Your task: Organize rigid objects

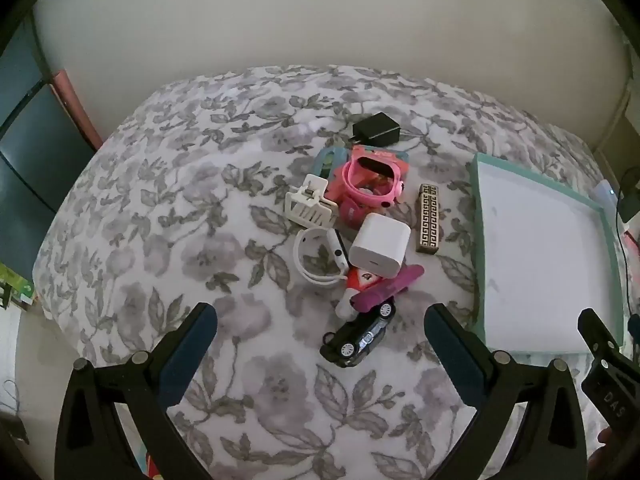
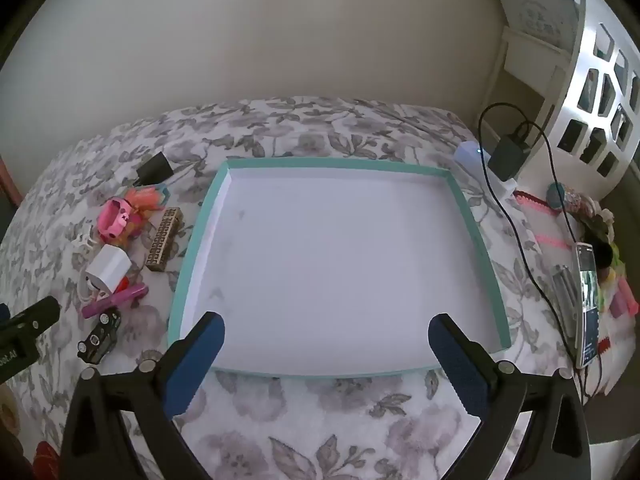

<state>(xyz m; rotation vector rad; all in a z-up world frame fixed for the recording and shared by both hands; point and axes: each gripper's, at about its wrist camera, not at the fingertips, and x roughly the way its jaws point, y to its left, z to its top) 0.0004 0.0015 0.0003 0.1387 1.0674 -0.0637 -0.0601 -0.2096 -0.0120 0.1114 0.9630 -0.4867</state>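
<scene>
Left gripper [image 1: 320, 344]: we hold it spread wide and empty above the near part of the bed [image 1: 168, 184], tilted down at the pile; the car sits between its blue pads [image 1: 192, 356] but touches neither.
Right gripper [image 2: 326, 354]: we hold it released as well, nothing gripped, its fingers over the near edge of the tray [image 2: 478, 240].
Tray: teal rim, white floor, lying flat on the flowered bed cover toward the right edge; we see nothing inside it.
Pile: all the small things lie left of the tray, near the middle of the bed, none touching the tray.
Car [image 1: 358, 336]: black toy, nearest to us in the pile, lying tilted.
Purple stick [image 1: 386, 288]: just behind the car, touching a red and white toy [image 1: 360, 280].
White charger [image 1: 380, 245]: a cube resting on the pile's middle, beside a white band [image 1: 320, 256] looped at its left.
White clip [image 1: 310, 202]: behind the band, against the pink watch.
Pink watch [image 1: 370, 184]: lying over a teal and pink packet [image 1: 326, 160].
Gold bar [image 1: 429, 218]: patterned, lying apart between the charger and the tray's left rim.
Black charger [image 1: 378, 128]: farthest back, alone, near the far edge.
Phone [image 2: 588, 304]: on the right edge of the bed, with a cable [image 2: 516, 232] running past it.
</scene>
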